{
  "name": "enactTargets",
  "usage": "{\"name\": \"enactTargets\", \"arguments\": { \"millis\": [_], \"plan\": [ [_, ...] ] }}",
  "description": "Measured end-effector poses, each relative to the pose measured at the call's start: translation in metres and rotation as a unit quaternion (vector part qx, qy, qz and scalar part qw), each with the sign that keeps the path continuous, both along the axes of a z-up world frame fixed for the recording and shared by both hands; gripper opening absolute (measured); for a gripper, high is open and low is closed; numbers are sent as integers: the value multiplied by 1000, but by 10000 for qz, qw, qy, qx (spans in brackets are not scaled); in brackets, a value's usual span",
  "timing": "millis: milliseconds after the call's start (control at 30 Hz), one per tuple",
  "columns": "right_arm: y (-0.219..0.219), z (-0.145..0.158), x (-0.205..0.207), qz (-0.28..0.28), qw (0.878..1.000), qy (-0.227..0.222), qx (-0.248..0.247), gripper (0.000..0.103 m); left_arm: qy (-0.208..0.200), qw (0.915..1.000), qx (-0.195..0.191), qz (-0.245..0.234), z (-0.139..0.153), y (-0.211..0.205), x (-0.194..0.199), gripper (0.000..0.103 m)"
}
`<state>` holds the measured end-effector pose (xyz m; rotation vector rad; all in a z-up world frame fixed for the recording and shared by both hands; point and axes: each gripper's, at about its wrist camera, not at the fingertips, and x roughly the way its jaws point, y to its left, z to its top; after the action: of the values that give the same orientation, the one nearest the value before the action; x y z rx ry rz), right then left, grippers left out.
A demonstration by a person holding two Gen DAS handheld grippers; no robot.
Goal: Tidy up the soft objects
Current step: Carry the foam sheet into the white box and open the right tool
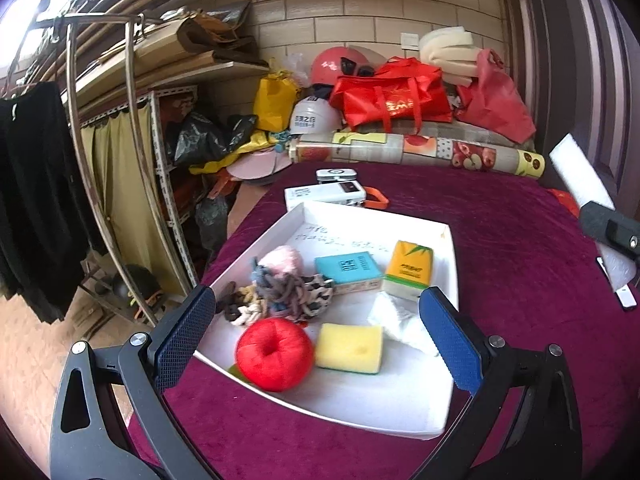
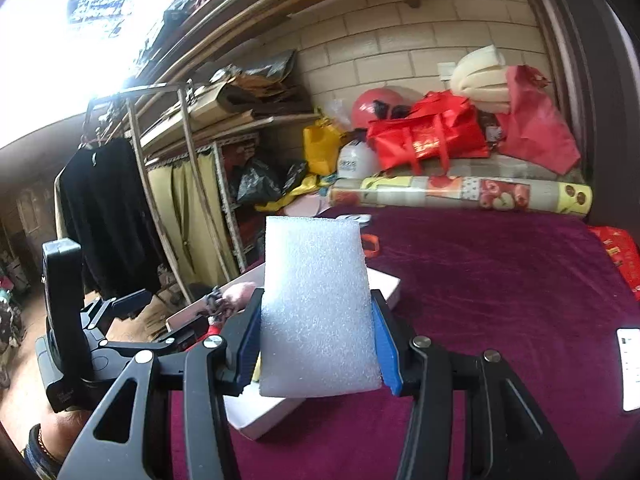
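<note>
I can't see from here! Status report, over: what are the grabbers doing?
Left gripper open, empty, above white tray. Right gripper shut on white foam block, held over tray's edge. Sponge, red ball already in tray.

Both grippers, left [image 1: 316, 336] and right [image 2: 318, 344], are black frames with silver screws and textured blue pads [image 1: 452, 344]; possibly a bracelet at the wrist [image 2: 42, 440].

L gripper [image 1: 316, 334] jaws wide apart; R gripper [image 2: 318, 344] clamped (on foam block [image 2: 316, 304]).
</note>
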<state>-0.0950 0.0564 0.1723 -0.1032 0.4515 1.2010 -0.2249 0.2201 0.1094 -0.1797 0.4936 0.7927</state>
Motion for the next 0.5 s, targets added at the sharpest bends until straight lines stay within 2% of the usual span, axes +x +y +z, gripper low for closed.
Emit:
{"name": "enactTargets", "arguments": {
  "millis": [500],
  "plan": [
    [49, -21, -18, 315, 9986, 165, -379, 49, -36, 9992, -288, 279, -18, 33, -21, 103]
  ]
}}
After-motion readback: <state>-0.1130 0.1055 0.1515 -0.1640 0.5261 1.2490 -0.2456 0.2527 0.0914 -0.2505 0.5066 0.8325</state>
